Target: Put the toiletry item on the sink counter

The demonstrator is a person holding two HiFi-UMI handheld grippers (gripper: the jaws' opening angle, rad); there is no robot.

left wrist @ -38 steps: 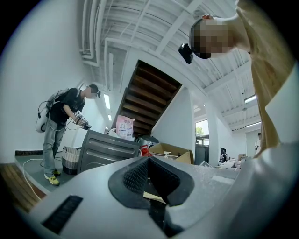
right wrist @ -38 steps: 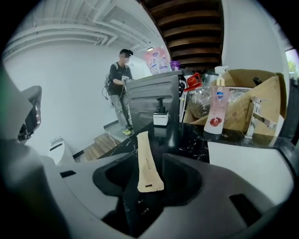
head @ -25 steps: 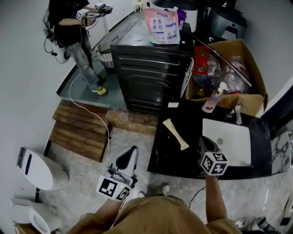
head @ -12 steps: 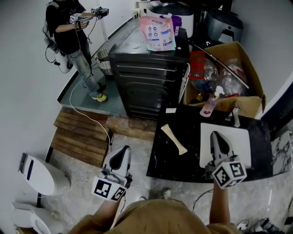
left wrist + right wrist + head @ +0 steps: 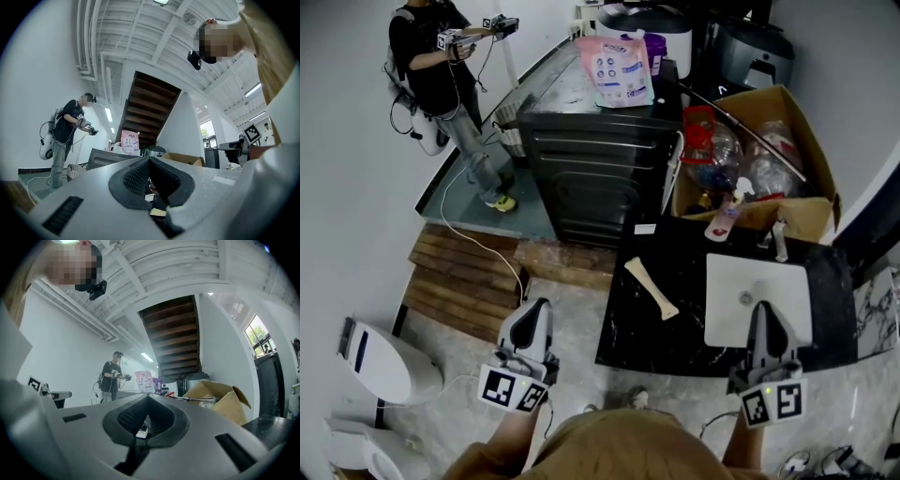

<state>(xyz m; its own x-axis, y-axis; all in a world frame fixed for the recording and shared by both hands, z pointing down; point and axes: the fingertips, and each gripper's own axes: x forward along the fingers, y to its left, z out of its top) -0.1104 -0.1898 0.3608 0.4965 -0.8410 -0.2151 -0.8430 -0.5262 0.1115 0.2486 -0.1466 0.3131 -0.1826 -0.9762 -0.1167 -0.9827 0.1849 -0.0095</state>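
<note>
A cream, long, flat toiletry item (image 5: 652, 288) lies on the black sink counter (image 5: 637, 328), left of the white basin (image 5: 759, 286). A pink spray bottle (image 5: 722, 217) stands at the counter's back edge. My right gripper (image 5: 761, 311) hangs over the basin's front rim, shut and holding nothing; its jaws (image 5: 147, 401) also meet in the right gripper view. My left gripper (image 5: 532, 317) hovers over the floor left of the counter, well away from the cream item. It is shut and empty, as the left gripper view (image 5: 150, 161) also shows.
A faucet (image 5: 780, 239) stands behind the basin. A cardboard box (image 5: 773, 155) of clutter and a black cabinet (image 5: 600, 164) with a pink bag (image 5: 622, 66) on top lie beyond. A wooden pallet (image 5: 464, 277) and a white appliance (image 5: 380, 347) sit at left. A person (image 5: 441, 70) stands far left.
My right gripper has drawn back from the counter beside the basin, moving right and toward me. My left gripper drifted slightly left. The cream item stayed where it lay.
</note>
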